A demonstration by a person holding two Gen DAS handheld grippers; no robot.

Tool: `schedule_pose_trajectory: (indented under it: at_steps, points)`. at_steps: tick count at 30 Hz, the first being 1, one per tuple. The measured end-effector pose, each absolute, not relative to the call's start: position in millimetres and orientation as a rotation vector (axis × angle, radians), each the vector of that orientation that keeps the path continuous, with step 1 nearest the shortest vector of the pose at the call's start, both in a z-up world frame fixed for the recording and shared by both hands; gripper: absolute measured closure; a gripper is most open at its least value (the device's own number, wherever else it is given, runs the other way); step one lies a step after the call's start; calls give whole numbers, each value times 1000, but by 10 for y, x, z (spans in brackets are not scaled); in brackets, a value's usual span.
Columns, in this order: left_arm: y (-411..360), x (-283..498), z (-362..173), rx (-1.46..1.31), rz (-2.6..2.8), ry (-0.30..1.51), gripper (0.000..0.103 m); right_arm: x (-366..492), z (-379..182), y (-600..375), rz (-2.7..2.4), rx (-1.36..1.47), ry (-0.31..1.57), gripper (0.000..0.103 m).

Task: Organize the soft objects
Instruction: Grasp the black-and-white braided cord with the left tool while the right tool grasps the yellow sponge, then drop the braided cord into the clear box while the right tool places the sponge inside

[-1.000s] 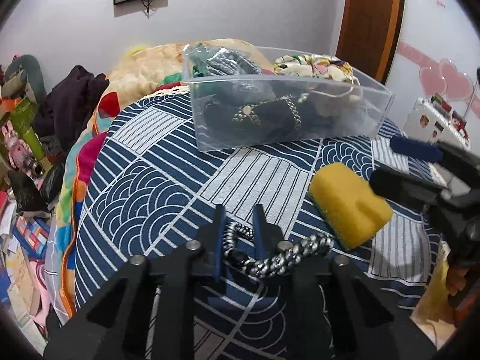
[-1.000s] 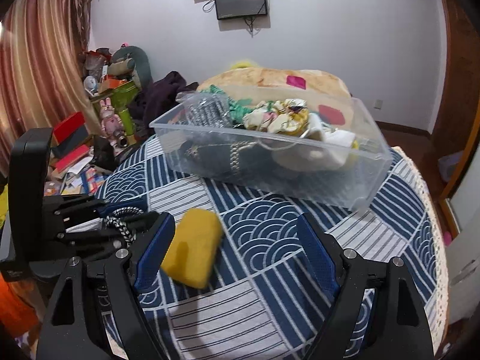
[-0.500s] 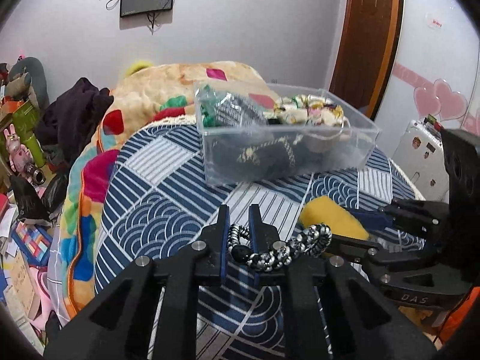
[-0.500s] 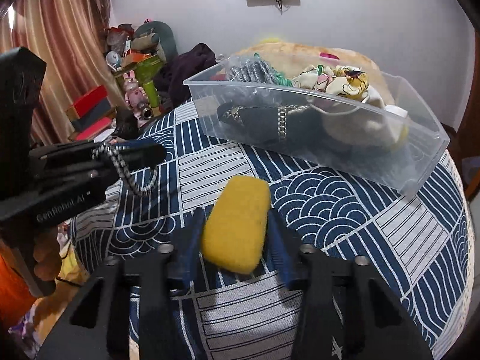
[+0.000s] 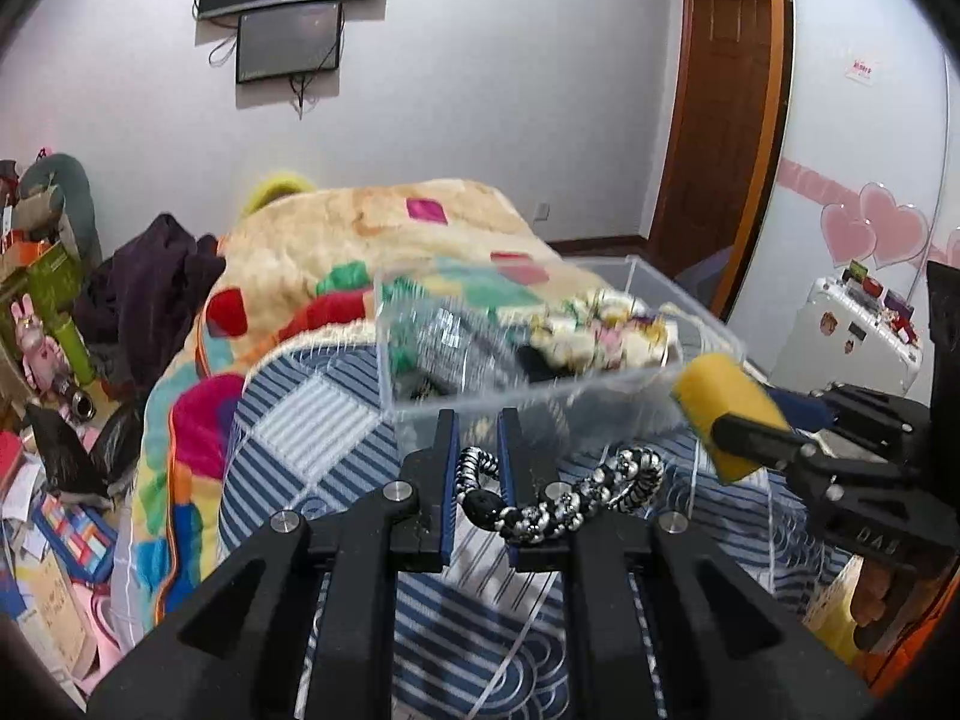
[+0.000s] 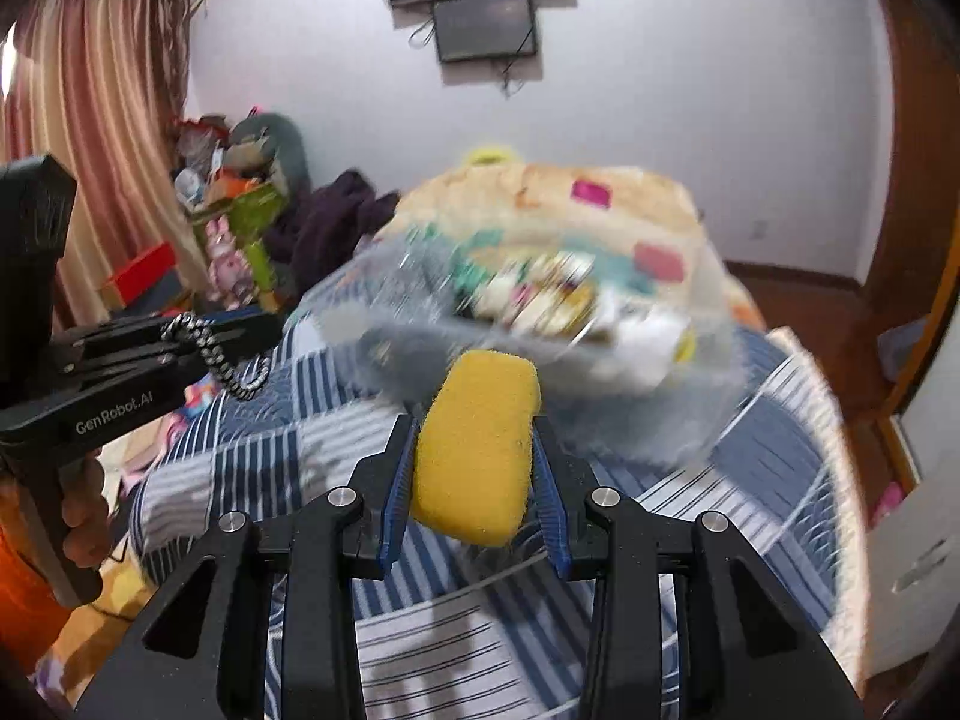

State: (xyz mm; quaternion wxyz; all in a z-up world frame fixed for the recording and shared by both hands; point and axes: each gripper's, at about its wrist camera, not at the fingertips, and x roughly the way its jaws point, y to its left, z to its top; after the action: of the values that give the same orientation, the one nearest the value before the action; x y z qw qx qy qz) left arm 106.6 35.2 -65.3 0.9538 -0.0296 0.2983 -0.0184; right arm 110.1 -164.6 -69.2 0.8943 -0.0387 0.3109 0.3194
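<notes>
The left gripper point(image 5: 474, 468) is clamped on a black-and-white braided cord point(image 5: 564, 495), held above the blue patterned bedcover point(image 5: 312, 420); the right gripper point(image 6: 474, 468) is closed on a yellow sponge point(image 6: 477, 450); the clear bin point(image 5: 540, 360) is seen at twelve o'clock.

White walls point(image 5: 510, 90); dark wall-mounted screen point(image 5: 288, 48) with dangling cables. Brown wooden door point(image 5: 720, 120) at right. Pink heart decals point(image 5: 876, 234) on the right-hand wall. Pinkish-brown curtain point(image 6: 78, 150) at left, daylight at its edge. Bed under blue-and-white patterned cover point(image 5: 312, 432), multicoloured blanket point(image 5: 372, 240) behind. Floor clutter point(image 5: 54, 360) along the left side.
</notes>
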Motion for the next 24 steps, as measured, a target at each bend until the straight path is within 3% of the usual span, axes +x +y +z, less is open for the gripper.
schedule_pose_trajectory:
  at_steps: [11,24]
  points:
    - [183,1626,-392,-26,-24,564,91,1407,-260,-1932,533,3,505,69]
    - [-31,2376,-940,111,48,724,91,1887,-547,-1787,479,10,619,69]
